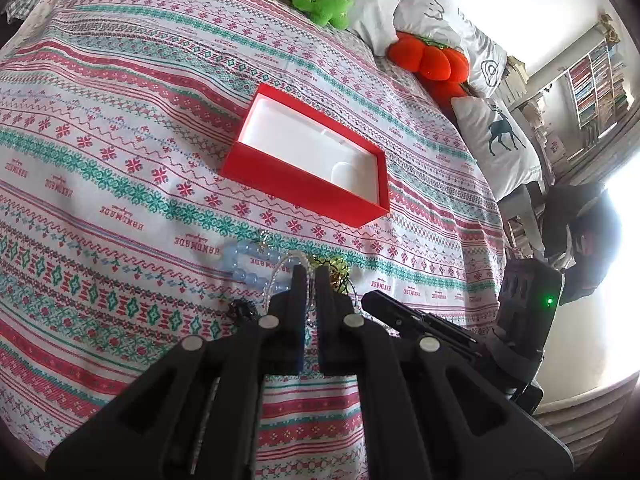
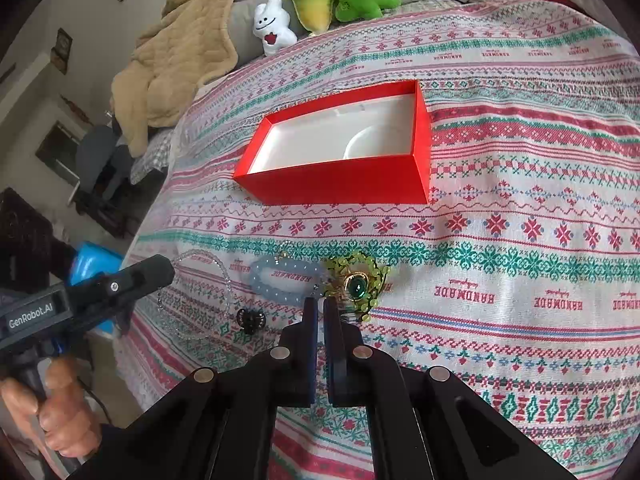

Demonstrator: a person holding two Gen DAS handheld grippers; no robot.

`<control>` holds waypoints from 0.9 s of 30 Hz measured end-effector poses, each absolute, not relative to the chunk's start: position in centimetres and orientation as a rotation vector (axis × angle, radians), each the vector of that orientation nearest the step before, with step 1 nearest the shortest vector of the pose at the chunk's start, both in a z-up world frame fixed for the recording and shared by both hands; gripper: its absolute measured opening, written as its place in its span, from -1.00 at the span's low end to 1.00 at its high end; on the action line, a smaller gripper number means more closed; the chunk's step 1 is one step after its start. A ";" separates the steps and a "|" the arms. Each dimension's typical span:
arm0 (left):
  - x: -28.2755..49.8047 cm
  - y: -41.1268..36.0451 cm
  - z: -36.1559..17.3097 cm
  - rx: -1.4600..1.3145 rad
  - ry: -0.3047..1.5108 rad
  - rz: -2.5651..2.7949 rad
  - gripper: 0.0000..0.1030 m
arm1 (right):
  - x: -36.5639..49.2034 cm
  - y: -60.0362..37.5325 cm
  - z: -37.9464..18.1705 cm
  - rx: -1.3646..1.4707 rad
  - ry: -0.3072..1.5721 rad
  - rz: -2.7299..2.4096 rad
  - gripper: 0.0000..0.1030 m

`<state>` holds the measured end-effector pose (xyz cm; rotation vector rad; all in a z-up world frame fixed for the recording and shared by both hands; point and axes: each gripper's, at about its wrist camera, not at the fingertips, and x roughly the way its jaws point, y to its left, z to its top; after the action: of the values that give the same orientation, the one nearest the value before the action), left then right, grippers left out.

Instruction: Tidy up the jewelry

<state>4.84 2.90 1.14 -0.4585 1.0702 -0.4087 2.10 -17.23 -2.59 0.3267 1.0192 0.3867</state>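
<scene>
Both claws low over bedspread [image 2: 520, 208] | left claw [image 1: 310, 274], right claw [image 2: 320, 304] nearly closed

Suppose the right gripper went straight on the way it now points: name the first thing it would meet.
Probably the green-and-gold beaded piece, lying just beyond the right gripper fingertips, beside the pale blue bead bracelet. Depth is unclear; the red box lies farther on.

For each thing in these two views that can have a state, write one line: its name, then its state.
Red box: open, no lid, nothing inside.
Blue bead bracelet: flat on the bedspread, outside the box.
Clear bead bracelet: on the bedspread, outside the box.
Green and gold piece: on the bedspread.
Left gripper: nearly shut.
Right gripper: nearly shut, nothing visibly held.
</scene>
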 end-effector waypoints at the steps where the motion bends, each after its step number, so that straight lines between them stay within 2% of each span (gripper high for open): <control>1: 4.8 2.8 1.2 -0.458 1.070 -0.410 -0.91 | 2.1 -17.1 -2.6 0.322 1.022 0.392 -0.90; 2: 4.8 2.7 1.2 -0.456 1.071 -0.411 -0.91 | 2.2 -17.0 -2.8 0.328 1.035 0.406 -0.90; 4: 4.9 2.5 1.0 -0.452 1.077 -0.410 -0.91 | 2.7 -17.2 -3.8 0.320 1.073 0.357 -0.70; 6: 5.0 2.4 0.9 -0.457 1.084 -0.406 -0.91 | 3.2 -17.9 -5.0 0.336 1.104 0.283 -0.29; 10: 5.0 2.6 0.9 -0.461 1.081 -0.406 -0.91 | 3.9 -18.7 -6.1 0.366 1.116 0.235 -0.24; 11: 5.0 2.6 0.9 -0.461 1.081 -0.407 -0.91 | 4.0 -18.5 -6.2 0.357 1.112 0.237 -0.24; 14: 5.0 2.5 0.9 -0.459 1.083 -0.412 -0.91 | 4.0 -17.0 -6.2 0.308 1.112 0.276 -0.90; 27: 4.8 3.0 1.9 -0.469 1.063 -0.429 -0.91 | 1.7 -17.2 -2.7 0.362 1.034 0.386 -0.91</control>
<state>4.81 2.98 1.90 -0.4691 1.0632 -0.4290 1.65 -17.23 -2.67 0.3617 1.0344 0.3856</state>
